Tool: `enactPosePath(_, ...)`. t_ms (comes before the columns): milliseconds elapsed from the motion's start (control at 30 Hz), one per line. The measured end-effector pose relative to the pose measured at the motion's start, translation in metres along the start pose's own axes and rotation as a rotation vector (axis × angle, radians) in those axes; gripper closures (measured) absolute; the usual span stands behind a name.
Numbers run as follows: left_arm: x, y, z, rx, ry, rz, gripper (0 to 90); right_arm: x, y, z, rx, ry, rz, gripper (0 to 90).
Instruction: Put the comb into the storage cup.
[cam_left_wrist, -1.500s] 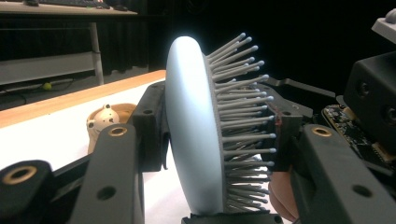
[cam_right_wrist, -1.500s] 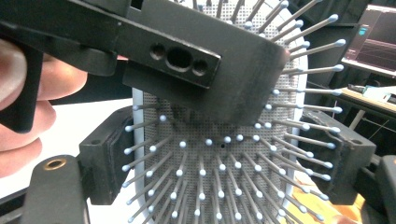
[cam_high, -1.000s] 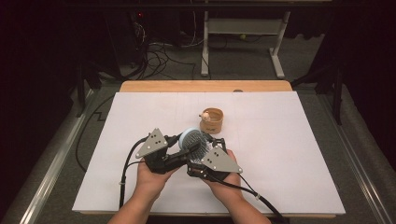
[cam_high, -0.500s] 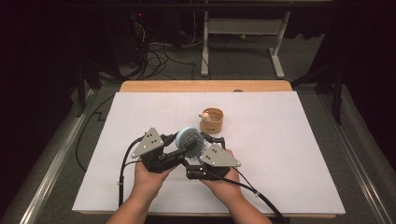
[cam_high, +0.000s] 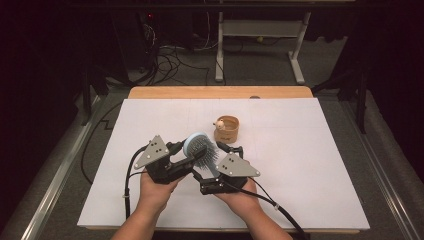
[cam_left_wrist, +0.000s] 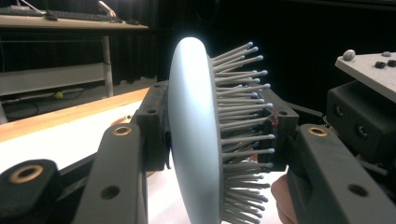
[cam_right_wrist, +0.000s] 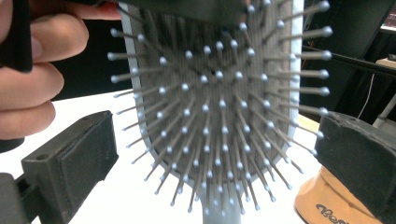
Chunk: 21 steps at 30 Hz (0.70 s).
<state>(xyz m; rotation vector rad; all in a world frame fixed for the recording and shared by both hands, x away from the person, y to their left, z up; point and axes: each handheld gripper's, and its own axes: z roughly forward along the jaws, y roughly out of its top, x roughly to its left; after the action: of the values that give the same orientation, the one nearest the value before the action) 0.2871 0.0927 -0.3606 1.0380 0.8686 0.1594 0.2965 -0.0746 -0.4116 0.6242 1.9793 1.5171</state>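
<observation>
Right gripper (cam_right_wrist: 215, 154) has just opened off the hairbrush (cam_high: 200, 150); left gripper (cam_left_wrist: 215, 135) clamps it.

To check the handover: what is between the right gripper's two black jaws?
The pale blue paddle hairbrush, bristles facing the camera, untouched by the open right gripper; right gripper view.

We see the white worktop (cam_high: 310, 165) evenly lit from above, with only soft shadows, while the room at twelve o'clock falls into near black. In the left gripper view glare whitens the hairbrush (cam_left_wrist: 194, 140) back. In the right gripper view nearer bristles look soft, and fingers (cam_right_wrist: 28, 84) at nine o'clock blur.
</observation>
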Motion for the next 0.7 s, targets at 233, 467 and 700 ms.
enactPosePath(233,0.002,0.006,-0.003,-0.018,0.012,0.019,54.7,-0.001,-0.002,-0.001,0.009,0.002,-0.006,0.0)
enactPosePath(467,0.007,0.010,-0.006,-0.026,0.027,0.034,54.7,-0.006,-0.006,-0.005,0.020,0.007,0.001,0.0)
enactPosePath(700,0.012,0.014,-0.010,-0.037,0.046,0.050,54.7,-0.013,-0.011,-0.010,0.036,-0.001,0.010,0.0)
